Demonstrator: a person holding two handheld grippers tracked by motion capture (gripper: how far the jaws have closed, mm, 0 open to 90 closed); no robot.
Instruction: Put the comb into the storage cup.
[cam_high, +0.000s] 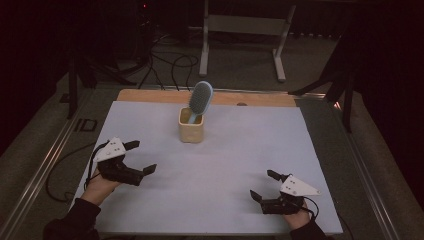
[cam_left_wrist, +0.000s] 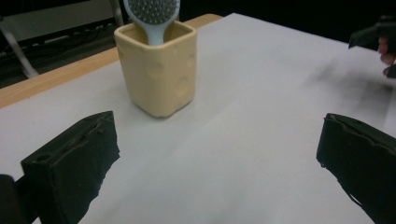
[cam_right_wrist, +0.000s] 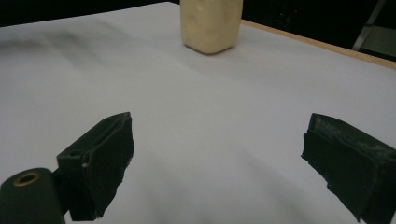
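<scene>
Your right gripper (cam_high: 263, 185) rests nearest you at the right of the table, your hand (cam_high: 299, 218) low behind it, its grey three-cornered plate on top. Its jaws are spread wide with nothing between them, pointing left and away. In the right gripper view the black jaws look matte and rough-edged, blocky in shape.

Your left gripper (cam_high: 141, 157) sits a little farther in at the left, your hand (cam_high: 100, 184) and dark sleeve (cam_high: 75, 220) behind it. Its jaws also stand wide apart and empty, angled right toward the middle.

Both rest over the smooth white sheet (cam_high: 220, 170) that covers the wooden table (cam_high: 150, 96).

Farther off, near the centre, stands a pale yellow cup (cam_left_wrist: 158, 70), squarish with rounded corners and a dimpled, glossy surface. A light blue hairbrush (cam_high: 198, 100) stands in it, handle down, its oval bristled head leaning up to the right.
</scene>
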